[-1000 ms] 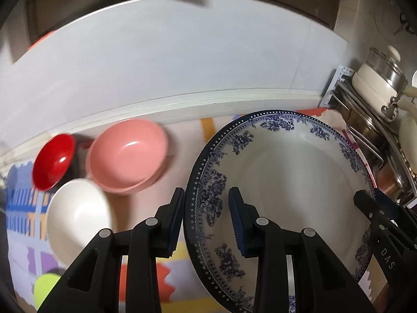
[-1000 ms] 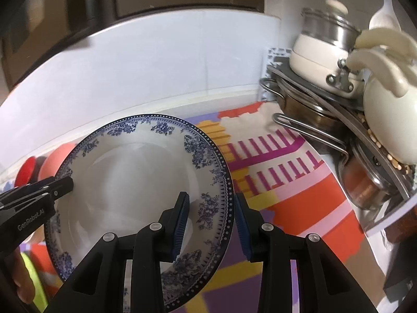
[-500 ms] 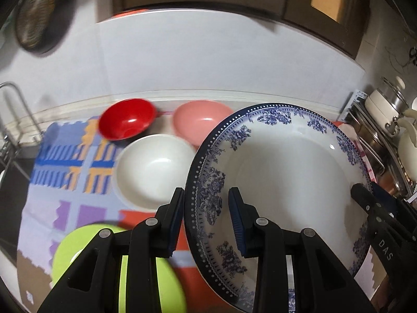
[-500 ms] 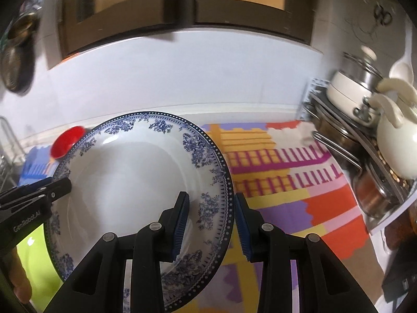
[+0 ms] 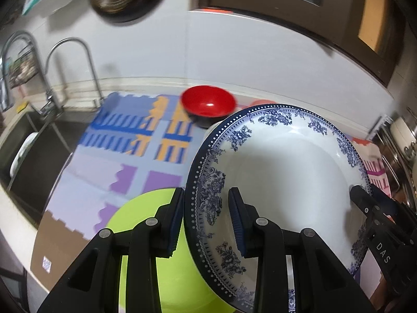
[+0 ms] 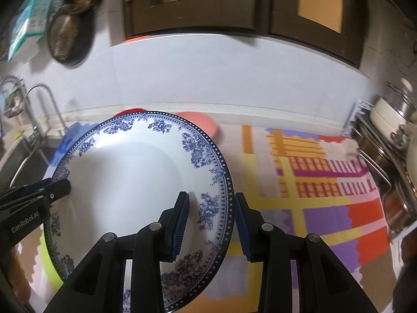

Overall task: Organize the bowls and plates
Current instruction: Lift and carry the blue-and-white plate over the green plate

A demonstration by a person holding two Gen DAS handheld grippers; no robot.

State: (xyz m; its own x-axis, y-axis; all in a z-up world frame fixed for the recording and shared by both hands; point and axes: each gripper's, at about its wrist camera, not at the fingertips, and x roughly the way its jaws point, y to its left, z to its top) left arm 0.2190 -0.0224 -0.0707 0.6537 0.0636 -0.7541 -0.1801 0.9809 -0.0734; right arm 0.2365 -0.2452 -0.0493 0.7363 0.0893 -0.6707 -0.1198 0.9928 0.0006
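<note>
A blue-and-white floral plate (image 5: pixel 286 172) (image 6: pixel 125 177) is held in the air between both grippers. My left gripper (image 5: pixel 206 221) is shut on its left rim. My right gripper (image 6: pixel 211 224) is shut on its right rim and shows at the plate's far edge in the left wrist view (image 5: pixel 370 208). A lime green plate (image 5: pixel 166 260) lies on the mat below the left gripper. A red bowl (image 5: pixel 208 103) stands at the back of the mat. A pink bowl (image 6: pixel 200 122) peeks out behind the held plate. The white bowl is hidden.
A colourful patterned mat (image 6: pixel 312 182) covers the counter. A sink (image 5: pixel 28 156) with a tap (image 5: pixel 75 60) is at the left. A rack with pots (image 6: pixel 391 135) stands at the right. A pan (image 6: pixel 67 39) hangs on the wall.
Both grippers have carried the floral plate leftward and up. The sink and tap have come into view, the green plate now lies under the left gripper, and the white bowl is hidden.
</note>
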